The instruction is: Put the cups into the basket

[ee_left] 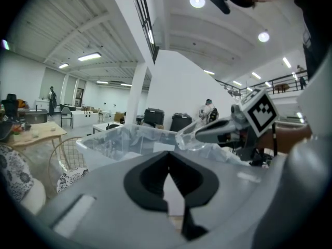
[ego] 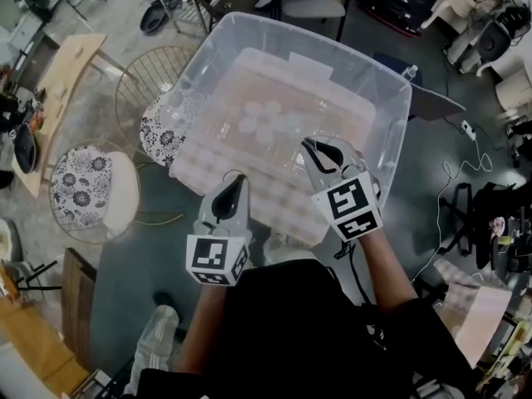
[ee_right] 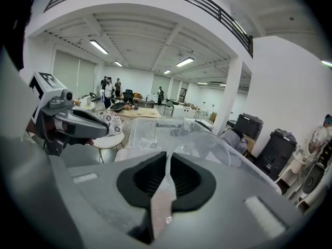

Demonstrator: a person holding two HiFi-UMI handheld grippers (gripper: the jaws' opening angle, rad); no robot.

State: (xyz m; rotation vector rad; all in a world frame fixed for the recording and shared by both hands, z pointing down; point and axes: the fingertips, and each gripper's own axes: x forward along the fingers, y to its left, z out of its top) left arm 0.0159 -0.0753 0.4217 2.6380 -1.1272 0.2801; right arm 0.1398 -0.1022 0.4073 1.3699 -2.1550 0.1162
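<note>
Head view: clear plastic basket (ego: 397, 90) fills the centre. Pale round shapes (ego: 266, 119) on the basket floor are probably cups. Right gripper (ego: 314, 152) is over the basket's near right part, left gripper (ego: 237, 179) at the basket's near edge.

Left gripper view: jaws together, nothing between them. Above the basket rim, the right gripper carries a clear cup (ee_left: 188, 137).

Right gripper view: jaws narrow, pinching the clear cup's thin wall at the rim, over the basket's interior. Clear cup judged light, slick and easily buckled. The rim is the stiffest hold, so pinch gently.

No legible text (only square markers on the gripper cubes (ego: 218, 260)).
</note>
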